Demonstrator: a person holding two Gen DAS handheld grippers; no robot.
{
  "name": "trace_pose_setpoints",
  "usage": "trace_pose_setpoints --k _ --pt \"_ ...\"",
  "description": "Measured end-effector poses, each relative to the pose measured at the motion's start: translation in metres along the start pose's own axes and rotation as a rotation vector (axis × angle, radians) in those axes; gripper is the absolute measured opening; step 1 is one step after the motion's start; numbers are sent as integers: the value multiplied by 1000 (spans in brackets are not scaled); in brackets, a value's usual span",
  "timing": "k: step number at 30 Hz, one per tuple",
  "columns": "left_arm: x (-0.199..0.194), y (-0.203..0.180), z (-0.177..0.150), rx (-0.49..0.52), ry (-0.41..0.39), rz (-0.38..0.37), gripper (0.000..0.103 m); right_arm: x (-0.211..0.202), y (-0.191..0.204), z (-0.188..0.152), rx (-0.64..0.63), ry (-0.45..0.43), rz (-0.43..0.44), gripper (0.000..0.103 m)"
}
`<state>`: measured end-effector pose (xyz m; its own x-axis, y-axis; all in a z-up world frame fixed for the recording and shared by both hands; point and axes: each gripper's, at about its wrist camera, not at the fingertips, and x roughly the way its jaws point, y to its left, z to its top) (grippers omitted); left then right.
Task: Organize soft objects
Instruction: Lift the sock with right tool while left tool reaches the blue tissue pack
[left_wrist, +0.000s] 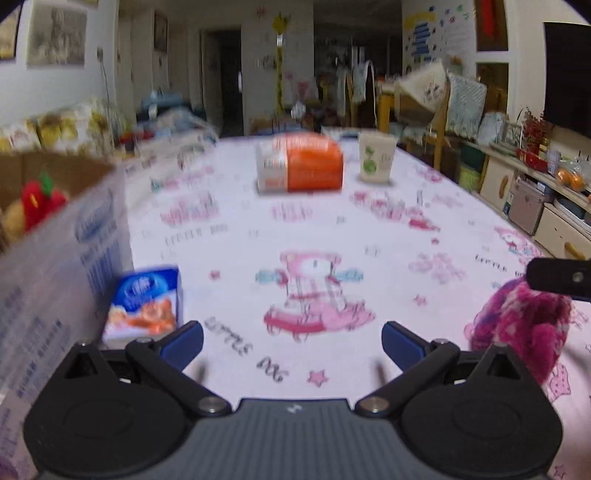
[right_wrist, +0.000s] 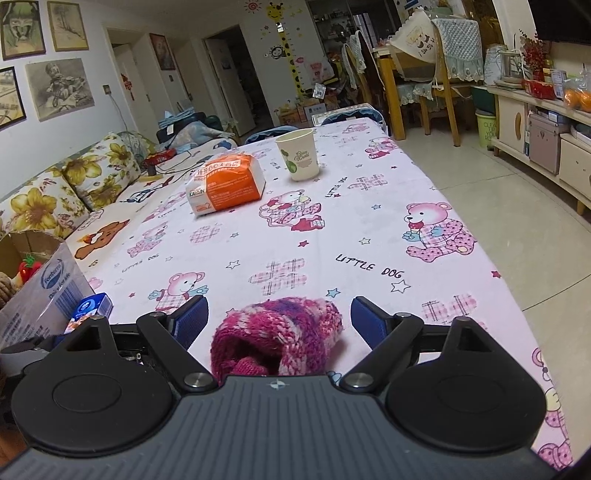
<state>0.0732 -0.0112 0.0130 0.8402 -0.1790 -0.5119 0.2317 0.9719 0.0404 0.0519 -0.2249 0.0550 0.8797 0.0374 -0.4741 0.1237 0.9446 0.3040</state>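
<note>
Your right tongs (right_wrist: 279, 319) sit spread around the pink knitted hat (right_wrist: 277, 338); pinch it next, then carry it to the cardboard box (right_wrist: 48, 291) at nine o'clock. Left tongs (left_wrist: 291, 345) are spread, empty.

Tablecloth (right_wrist: 369, 236) print reads "LITTLE DOG", repeated; near its right edge and by the far end. Orange-white pack (right_wrist: 225, 184): "KAISIN", rest is Chinese, not legible. Paper cup (right_wrist: 298, 154): "Green World", roughly. Cardboard box (right_wrist: 48, 291) at left edge: "Fonterra". Left wrist view too blurred.
</note>
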Motion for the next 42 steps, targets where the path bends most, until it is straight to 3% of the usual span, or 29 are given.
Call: trace_pose_setpoints --k 5,9,14,20,21,34,38,42 --pt "-16 1 4 10 -82 152 102 -3 0 1 2 -6 9 103" --pt "-8 16 7 -29 -60 246 100 -1 -1 1 7 -3 23 103" --pt "5 28 6 -98 4 239 94 5 -1 1 21 15 39 103" --pt "13 30 9 -130 25 221 98 9 -3 1 43 32 48 103" --pt "15 29 9 -126 28 214 102 10 -4 1 48 35 48 103" --pt "28 11 16 -4 22 104 102 9 -7 0 88 37 47 103" --pt "16 5 15 8 -51 196 102 9 -6 0 89 42 52 103" --pt "21 19 18 -84 -23 272 102 9 -5 0 90 44 60 103"
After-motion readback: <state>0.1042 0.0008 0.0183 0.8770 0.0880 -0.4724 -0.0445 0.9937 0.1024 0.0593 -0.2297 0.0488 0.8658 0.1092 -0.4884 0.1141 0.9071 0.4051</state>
